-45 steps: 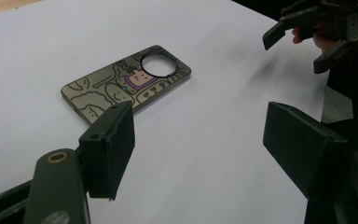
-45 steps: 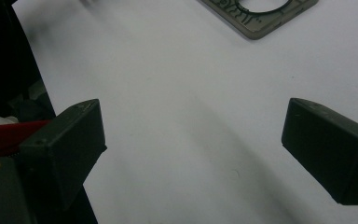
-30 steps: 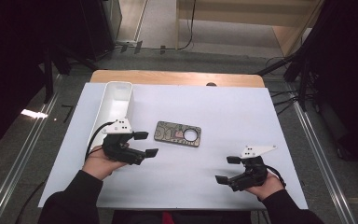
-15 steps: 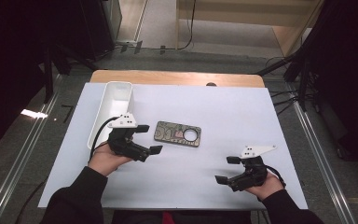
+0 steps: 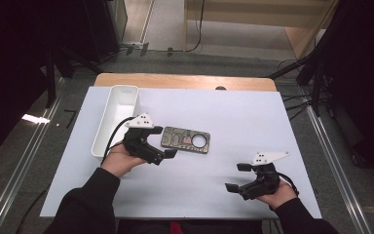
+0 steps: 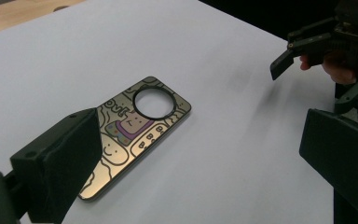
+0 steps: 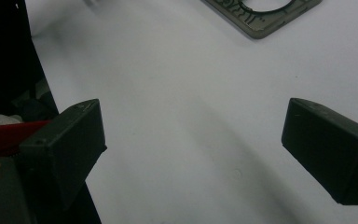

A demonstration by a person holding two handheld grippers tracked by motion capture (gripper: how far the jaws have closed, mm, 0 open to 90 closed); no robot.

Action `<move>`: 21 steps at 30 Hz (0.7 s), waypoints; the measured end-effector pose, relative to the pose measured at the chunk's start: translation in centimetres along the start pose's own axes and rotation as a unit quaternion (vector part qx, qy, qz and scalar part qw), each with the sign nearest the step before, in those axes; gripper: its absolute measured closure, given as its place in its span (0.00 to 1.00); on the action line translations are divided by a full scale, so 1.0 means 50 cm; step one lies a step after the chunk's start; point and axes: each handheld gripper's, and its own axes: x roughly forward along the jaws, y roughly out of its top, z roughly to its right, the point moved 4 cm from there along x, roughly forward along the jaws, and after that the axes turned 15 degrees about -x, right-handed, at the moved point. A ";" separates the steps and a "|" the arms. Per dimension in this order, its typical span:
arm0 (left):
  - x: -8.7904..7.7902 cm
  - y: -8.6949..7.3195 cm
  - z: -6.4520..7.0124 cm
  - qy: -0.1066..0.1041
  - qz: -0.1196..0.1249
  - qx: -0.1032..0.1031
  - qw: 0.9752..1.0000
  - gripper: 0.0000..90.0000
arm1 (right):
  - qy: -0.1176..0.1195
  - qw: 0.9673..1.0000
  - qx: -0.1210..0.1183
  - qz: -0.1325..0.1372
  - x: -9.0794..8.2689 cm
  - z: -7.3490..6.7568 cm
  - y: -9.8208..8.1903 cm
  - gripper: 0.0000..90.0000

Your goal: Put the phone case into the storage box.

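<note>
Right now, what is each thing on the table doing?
Phone case: lying flat on the table, picture side up, not held.
Tray: upright, nothing seen inside.
Left gripper: open, at the case's end.
Right gripper: open, over bare table, holding nothing.

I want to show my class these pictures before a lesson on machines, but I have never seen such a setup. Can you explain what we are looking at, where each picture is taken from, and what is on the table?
No machine works alone here: a person holds a two-jaw tool in each hand. The high view looks down on the white table. The left tool is open beside a decorated phone case lying flat, with a round camera hole. The right tool is open, holding nothing. A white tray stands at the left. The left gripper view and right gripper view come from cameras riding on each tool, looking along its black jaws.
</note>
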 end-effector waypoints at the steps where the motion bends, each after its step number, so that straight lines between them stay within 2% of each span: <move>1: 0.002 0.001 -0.001 0.000 0.000 0.002 1.000 0.00 | 0.000 1.000 0.000 0.000 0.000 0.000 0.000 0.06; 9: 0.021 0.011 -0.014 -0.002 -0.003 0.000 1.000 0.00 | 0.001 1.000 -0.002 0.001 0.001 0.000 0.001 0.06; 13: 0.029 0.013 -0.022 -0.006 -0.001 -0.010 1.000 0.03 | 0.001 1.000 -0.001 0.001 0.001 0.001 0.001 0.06; 21: 0.045 0.028 -0.028 -0.006 0.003 -0.005 1.000 0.03 | 0.003 1.000 -0.002 0.001 0.002 0.000 0.001 0.06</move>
